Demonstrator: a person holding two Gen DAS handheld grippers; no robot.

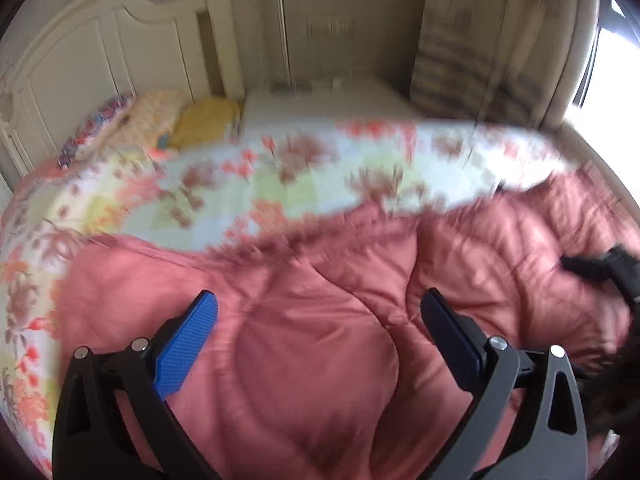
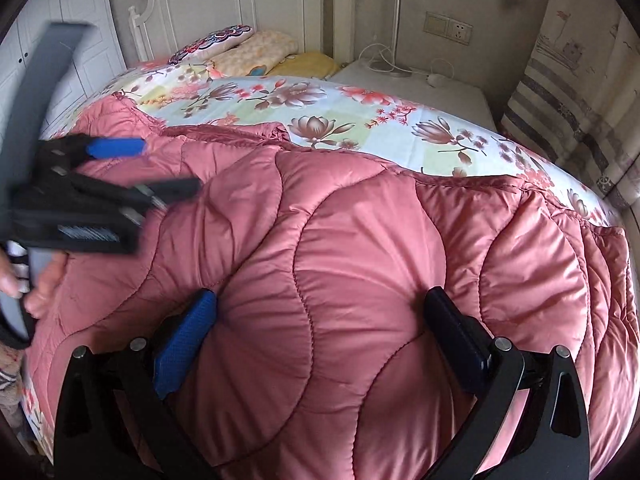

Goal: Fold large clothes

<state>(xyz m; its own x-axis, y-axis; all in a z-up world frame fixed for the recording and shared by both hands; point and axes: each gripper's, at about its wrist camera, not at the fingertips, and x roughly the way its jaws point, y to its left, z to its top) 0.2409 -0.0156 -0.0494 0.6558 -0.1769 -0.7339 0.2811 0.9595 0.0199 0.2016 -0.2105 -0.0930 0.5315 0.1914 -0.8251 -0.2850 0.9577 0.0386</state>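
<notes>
Pink quilted satin — a puffy down coat — lies spread over the near part of the floral bedsheet, its scalloped stitching running across the padding. The right gripper sits directly over the coat's middle with its jaws spread wide, both fingertips resting against the fabric and a rounded bulge of padding between them, nothing pinched. The left gripper hovers over the coat's left part, jaws likewise parted and gripping nothing; its view is blurred. Seen from the right wrist camera, it crosses the coat's left edge, a hand on its handle. Pillows lie at the white headboard — well beyond the coat.
</notes>
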